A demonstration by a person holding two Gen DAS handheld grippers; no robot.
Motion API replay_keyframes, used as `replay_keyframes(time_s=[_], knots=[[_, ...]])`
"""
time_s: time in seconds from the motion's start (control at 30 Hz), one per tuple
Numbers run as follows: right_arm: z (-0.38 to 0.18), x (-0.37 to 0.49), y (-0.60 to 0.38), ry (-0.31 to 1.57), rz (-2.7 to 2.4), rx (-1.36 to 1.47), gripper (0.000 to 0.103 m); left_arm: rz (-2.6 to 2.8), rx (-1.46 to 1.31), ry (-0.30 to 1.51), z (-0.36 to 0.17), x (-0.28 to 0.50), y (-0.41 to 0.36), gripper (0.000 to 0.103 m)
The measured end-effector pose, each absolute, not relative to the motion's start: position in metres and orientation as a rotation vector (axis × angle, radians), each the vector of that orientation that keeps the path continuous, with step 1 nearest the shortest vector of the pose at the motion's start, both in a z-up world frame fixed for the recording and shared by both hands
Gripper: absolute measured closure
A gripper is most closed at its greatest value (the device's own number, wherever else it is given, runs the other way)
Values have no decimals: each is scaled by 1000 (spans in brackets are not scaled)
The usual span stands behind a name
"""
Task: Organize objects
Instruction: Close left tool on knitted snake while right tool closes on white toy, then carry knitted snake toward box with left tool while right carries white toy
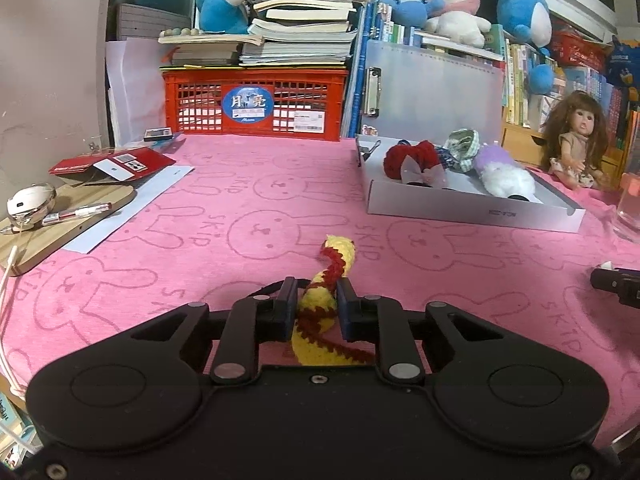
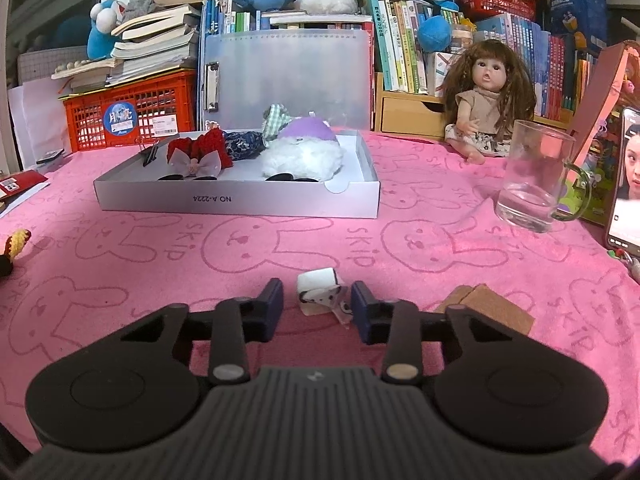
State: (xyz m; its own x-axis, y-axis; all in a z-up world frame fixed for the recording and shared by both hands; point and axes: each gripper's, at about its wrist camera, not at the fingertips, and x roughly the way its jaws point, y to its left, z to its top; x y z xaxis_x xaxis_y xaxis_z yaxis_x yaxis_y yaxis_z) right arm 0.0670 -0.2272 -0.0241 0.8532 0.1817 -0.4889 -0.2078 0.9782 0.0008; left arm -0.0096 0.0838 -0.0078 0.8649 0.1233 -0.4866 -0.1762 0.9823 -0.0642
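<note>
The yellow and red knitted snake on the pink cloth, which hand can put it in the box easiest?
Left. The left gripper already has its fingers on either side of the knitted snake. The right gripper is open around a small white clip instead.

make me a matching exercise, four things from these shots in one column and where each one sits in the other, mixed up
Things:
1. yellow crochet toy
2. small white item
3. white fluffy plush
4. glass mug

Places:
A. inside the white box
B. between the left gripper fingers
C. on the pink cloth, right of the box
D. between the right gripper fingers

Pairs: 1-B, 2-D, 3-A, 4-C
</note>
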Motion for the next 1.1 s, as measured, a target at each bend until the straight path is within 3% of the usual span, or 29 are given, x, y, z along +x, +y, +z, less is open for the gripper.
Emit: replay_keyframes(time_s=[0.2,1.1], knots=[[-24,66,-229,503,201,-39,71,135,-113,499,-6,-10,80,84],[-15,63,-229,471,212,-7,71,32,-111,482,9,9,54,83]])
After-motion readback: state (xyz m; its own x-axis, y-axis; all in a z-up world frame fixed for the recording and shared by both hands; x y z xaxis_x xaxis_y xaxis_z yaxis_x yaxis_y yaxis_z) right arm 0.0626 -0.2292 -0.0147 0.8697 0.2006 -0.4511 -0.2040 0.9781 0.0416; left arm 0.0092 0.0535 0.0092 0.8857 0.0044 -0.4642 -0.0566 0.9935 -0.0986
